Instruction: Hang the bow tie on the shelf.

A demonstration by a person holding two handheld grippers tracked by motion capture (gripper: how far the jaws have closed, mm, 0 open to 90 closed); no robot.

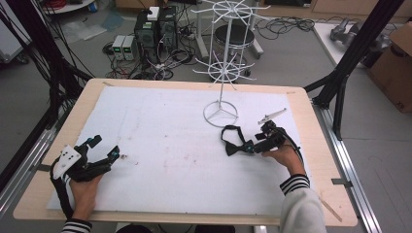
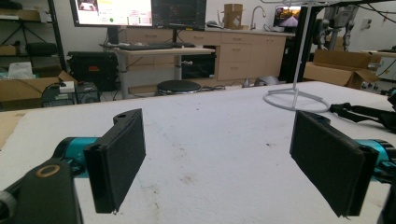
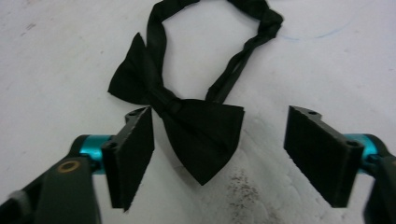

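A black bow tie with its neck strap looped lies flat on the white table cover, right of centre. My right gripper stands open just to its right; in the right gripper view one wing of the bow tie lies between the two spread jaws, nearer the left pad, untouched. A white wire display stand rises behind the tie on a ring base. My left gripper rests open at the table's left, held by a hand, with bare cover between its pads.
The white cover spreads over a wooden table. A small metal clip lies behind the right gripper. Computers and cables, a stool and cardboard boxes stand on the floor beyond the table.
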